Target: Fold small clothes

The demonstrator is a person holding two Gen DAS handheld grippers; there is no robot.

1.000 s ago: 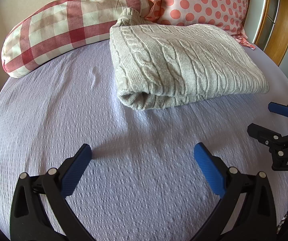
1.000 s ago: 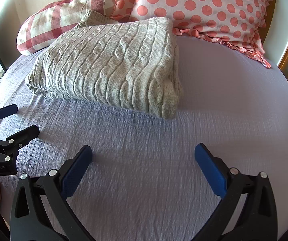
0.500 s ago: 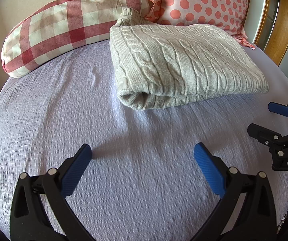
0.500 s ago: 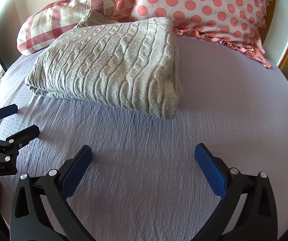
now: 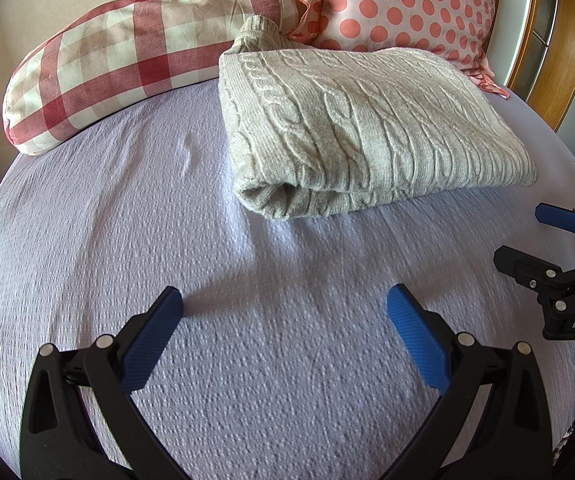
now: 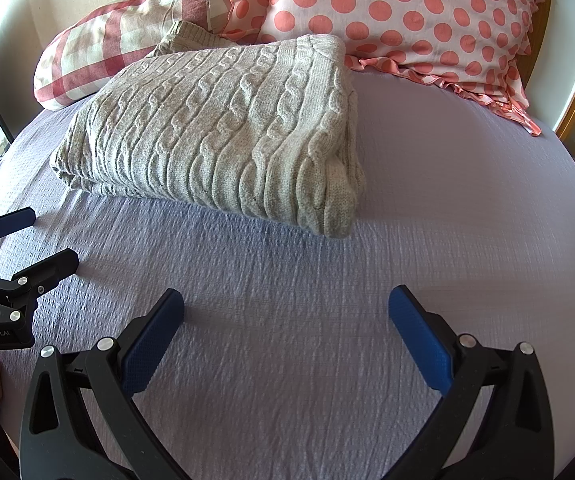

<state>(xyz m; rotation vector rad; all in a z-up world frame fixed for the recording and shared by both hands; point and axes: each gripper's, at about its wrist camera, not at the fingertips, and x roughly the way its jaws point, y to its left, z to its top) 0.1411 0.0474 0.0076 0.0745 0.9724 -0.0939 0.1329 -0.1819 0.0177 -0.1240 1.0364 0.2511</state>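
A grey cable-knit sweater point(image 5: 359, 128) lies folded in a thick rectangle on the lilac bed sheet point(image 5: 167, 220), its back edge against the pillows. It also shows in the right wrist view point(image 6: 227, 132). My left gripper point(image 5: 285, 324) is open and empty, low over the sheet, well short of the sweater's near fold. My right gripper point(image 6: 287, 324) is open and empty, in front of the sweater's right corner. Each gripper shows in the other's view: the right one point(image 5: 527, 236) at the right edge, the left one point(image 6: 43, 240) at the left edge.
A red and cream checked pillow point(image 5: 127, 52) and a pink polka-dot pillow point(image 5: 399, 4) lean at the head of the bed. A wooden frame point(image 5: 559, 48) stands at the right. The sheet point(image 6: 467, 200) spreads bare to the right of the sweater.
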